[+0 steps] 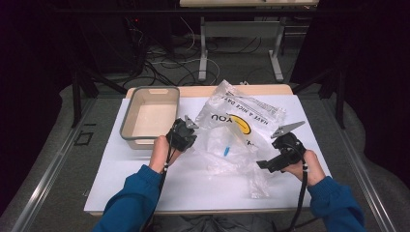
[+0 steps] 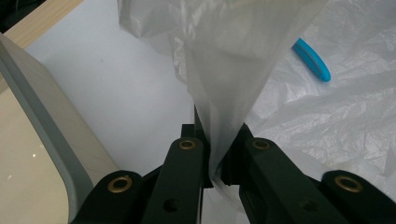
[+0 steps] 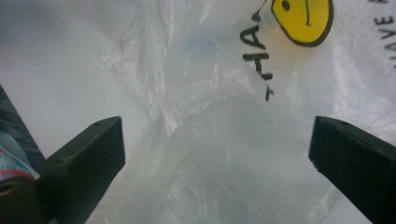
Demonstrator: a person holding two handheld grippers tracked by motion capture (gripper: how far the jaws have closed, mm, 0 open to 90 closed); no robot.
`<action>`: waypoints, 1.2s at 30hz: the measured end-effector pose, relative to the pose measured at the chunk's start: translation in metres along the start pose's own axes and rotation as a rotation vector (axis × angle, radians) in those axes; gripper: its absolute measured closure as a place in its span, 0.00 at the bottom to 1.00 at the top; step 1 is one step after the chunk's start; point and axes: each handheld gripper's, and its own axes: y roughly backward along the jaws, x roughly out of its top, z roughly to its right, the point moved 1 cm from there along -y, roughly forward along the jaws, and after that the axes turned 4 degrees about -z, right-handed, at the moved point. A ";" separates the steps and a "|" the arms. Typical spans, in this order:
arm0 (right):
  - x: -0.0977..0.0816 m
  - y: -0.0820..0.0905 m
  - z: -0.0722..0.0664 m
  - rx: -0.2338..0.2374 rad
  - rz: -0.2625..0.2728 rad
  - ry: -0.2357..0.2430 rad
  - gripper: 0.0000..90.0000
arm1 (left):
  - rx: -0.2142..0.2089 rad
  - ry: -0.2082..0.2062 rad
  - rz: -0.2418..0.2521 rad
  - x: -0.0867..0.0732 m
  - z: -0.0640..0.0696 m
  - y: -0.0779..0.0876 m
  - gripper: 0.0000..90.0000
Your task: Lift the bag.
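Now, from the left, we see the grey tray (image 1: 126, 130) on the white worktop (image 1: 145, 183); beside it our left tool (image 1: 185, 137) pinches an edge of the thin plastic bag (image 1: 232, 140) lying mid-worktop, while our right tool (image 1: 270, 163) stands spread, holding nothing. We judge the bag light, limp and slippery, best gripped at a bunched edge. Beyond, the room is dark.

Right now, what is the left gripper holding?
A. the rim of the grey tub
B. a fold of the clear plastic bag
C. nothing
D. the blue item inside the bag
B: in the left gripper view, the left gripper is shut on a fold of the plastic bag, apart from the grey tub.
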 end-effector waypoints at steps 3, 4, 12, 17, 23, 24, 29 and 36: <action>-0.006 -0.007 0.001 0.011 -0.055 0.005 0.00 | 0.002 -0.004 -0.008 0.000 0.000 -0.001 0.99; -0.007 -0.009 0.002 0.014 -0.065 0.010 0.00 | 0.002 -0.001 -0.009 0.000 0.000 -0.001 0.99; -0.017 -0.030 0.013 0.001 -0.171 -0.028 0.09 | 0.004 0.001 -0.018 -0.001 -0.002 -0.002 0.99; -0.021 -0.046 0.017 -0.021 -0.201 -0.014 0.22 | 0.003 0.002 -0.029 -0.003 -0.004 -0.002 0.99; -0.025 -0.054 0.022 -0.031 -0.249 0.019 0.57 | -0.003 0.007 -0.047 -0.005 -0.006 -0.005 0.99; -0.025 -0.054 0.020 -0.036 -0.254 0.007 0.62 | -0.005 0.002 -0.062 -0.005 -0.007 -0.005 0.99; -0.022 -0.055 0.017 -0.038 -0.286 0.020 0.90 | -0.026 -0.002 -0.098 -0.006 -0.007 -0.007 0.99; -0.014 -0.045 0.019 -0.044 -0.286 0.044 1.00 | -0.038 -0.013 -0.125 -0.005 -0.011 -0.004 0.99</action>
